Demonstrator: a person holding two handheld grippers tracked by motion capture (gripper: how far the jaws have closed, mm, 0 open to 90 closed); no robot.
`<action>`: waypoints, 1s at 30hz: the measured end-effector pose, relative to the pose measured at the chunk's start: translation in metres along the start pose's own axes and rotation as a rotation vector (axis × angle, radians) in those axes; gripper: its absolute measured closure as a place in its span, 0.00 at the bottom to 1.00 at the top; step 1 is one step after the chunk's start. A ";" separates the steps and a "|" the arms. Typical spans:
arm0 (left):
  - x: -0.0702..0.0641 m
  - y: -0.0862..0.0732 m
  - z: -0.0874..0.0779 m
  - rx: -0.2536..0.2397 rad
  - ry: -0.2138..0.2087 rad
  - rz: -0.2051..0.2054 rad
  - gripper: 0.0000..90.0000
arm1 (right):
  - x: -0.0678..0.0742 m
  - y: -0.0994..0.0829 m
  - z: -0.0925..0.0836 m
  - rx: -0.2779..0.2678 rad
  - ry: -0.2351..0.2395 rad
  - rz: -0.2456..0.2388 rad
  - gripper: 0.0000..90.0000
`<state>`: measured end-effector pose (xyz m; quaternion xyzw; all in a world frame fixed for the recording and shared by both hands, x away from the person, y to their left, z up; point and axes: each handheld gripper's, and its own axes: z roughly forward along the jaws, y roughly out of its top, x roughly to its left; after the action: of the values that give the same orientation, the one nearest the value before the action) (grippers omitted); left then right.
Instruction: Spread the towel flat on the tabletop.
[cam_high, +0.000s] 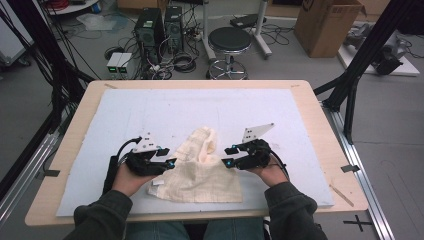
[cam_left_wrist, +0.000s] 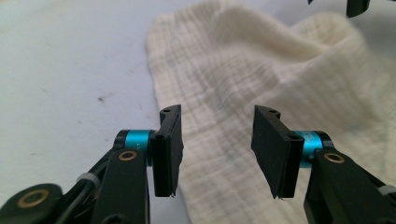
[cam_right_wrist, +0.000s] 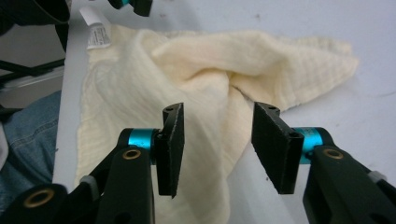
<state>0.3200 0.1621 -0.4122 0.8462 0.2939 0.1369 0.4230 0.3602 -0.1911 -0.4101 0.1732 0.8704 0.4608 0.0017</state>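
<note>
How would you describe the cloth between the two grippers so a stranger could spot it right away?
On the pale blue mat covering the wooden table, near the person's edge, lies a cream, waffle-textured cloth. It is rumpled, one corner folded up into a hump, with a small white label at its left edge.

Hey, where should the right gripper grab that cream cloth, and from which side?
Probably the cloth's raised fold at its far end, where the fabric bunches up off the mat and gives the jaws something to close on. The right gripper sits open just right of it, so come in from the right, low and level. The flat near part offers little to pinch.
</note>
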 end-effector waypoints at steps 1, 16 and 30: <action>0.002 -0.001 0.005 0.022 0.002 0.002 0.60 | -0.004 -0.001 0.005 0.021 0.013 0.011 0.58; 0.000 -0.014 0.019 0.134 0.019 0.058 0.96 | 0.000 -0.011 0.007 0.102 0.045 -0.003 0.94; -0.025 -0.034 -0.008 0.113 0.002 0.026 0.99 | 0.024 -0.017 -0.040 0.076 -0.089 -0.016 0.94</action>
<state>0.2836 0.1676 -0.4342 0.8723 0.2903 0.1264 0.3726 0.3258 -0.2249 -0.3972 0.1866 0.8877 0.4192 0.0375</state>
